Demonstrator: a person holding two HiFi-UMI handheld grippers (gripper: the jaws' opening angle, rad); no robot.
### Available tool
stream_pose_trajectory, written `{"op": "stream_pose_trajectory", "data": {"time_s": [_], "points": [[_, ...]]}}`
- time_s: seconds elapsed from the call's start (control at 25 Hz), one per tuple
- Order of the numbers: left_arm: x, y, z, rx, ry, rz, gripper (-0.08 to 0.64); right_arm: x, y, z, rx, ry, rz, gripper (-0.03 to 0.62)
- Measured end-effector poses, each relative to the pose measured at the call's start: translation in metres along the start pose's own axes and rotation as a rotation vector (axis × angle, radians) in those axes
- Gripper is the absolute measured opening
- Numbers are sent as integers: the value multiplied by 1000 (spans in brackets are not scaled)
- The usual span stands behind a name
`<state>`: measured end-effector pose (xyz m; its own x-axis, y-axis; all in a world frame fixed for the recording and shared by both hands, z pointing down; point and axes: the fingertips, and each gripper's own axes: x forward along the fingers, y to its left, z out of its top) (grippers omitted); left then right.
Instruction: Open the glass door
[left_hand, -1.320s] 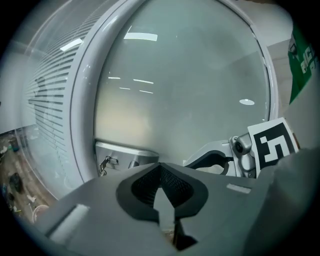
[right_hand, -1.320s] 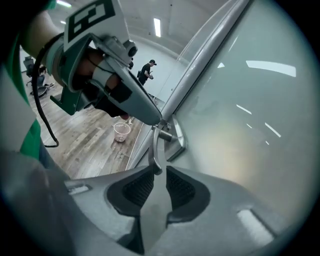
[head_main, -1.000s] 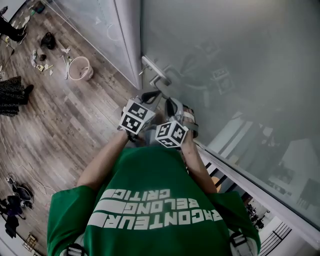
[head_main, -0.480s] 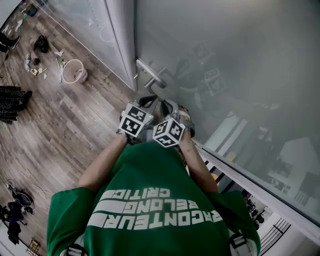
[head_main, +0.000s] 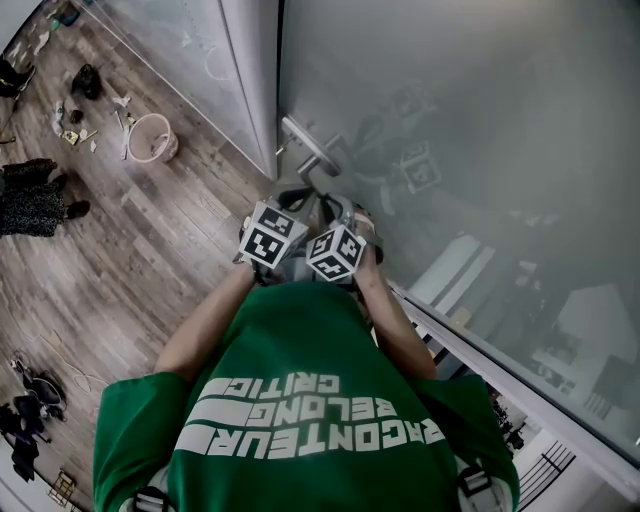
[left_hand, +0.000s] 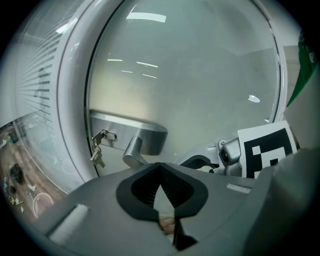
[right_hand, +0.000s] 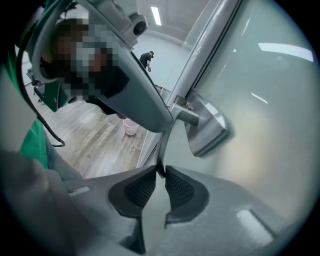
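Door still sits closed in its frame, ahead to my right. Its handle is now reached: over the last second my right fingers have crept forward and narrowed onto the handle's thin edge. My left fingers stay pressed together, empty, just short of it. Pressing down comes next, I judge.

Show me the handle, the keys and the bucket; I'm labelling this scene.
handle (left_hand: 131, 150), left gripper view, on the lever's neck.
keys (left_hand: 97, 158), left gripper view, on the hanging key.
bucket (head_main: 176, 140), head view, on its rim.
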<state>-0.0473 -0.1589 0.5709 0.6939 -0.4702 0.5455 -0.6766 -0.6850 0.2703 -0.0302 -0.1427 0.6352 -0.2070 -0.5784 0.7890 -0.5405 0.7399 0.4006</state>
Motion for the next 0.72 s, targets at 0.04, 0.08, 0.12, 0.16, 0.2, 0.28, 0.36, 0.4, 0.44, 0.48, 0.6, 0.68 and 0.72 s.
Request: {"op": "stream_pose_trajectory", "data": {"time_s": [0.04, 0.08, 0.12, 0.16, 0.2, 0.28, 0.36, 0.4, 0.44, 0.48, 0.6, 0.68, 0.72], "points": [[-2, 0, 2, -1, 0, 1, 17, -2, -1, 2, 1, -3, 2, 45], [-3, 1, 3, -1, 2, 4, 17, -2, -2, 3, 1, -9, 3, 46], [-2, 2, 3, -1, 5, 8, 17, -1, -2, 3, 0, -17, 2, 46], [0, 4, 2, -1, 8, 12, 17, 1, -2, 2, 2, -26, 3, 48], [2, 6, 0, -1, 9, 15, 17, 5, -2, 1, 7, -33, 3, 48], [5, 8, -1, 0, 12, 19, 17, 8, -3, 0, 15, -38, 5, 48], [5, 8, 1, 0, 15, 21, 17, 7, -5, 1, 23, -36, 8, 48], [5, 9, 1, 0, 17, 23, 17, 7, -6, 1, 29, -36, 11, 48], [7, 10, 1, 1, 18, 24, 17, 9, -7, 0, 39, -38, 15, 49], [9, 11, 1, 2, 18, 26, 17, 11, -9, -1, 50, -42, 19, 49], [13, 12, 2, 6, 13, 24, 17, 18, -14, -4, 79, -56, 26, 49], [12, 11, 4, 7, 8, 22, 17, 17, -16, -4, 90, -62, 28, 51], [11, 10, 5, 8, 7, 23, 17, 17, -18, -4, 95, -63, 28, 51]]}}
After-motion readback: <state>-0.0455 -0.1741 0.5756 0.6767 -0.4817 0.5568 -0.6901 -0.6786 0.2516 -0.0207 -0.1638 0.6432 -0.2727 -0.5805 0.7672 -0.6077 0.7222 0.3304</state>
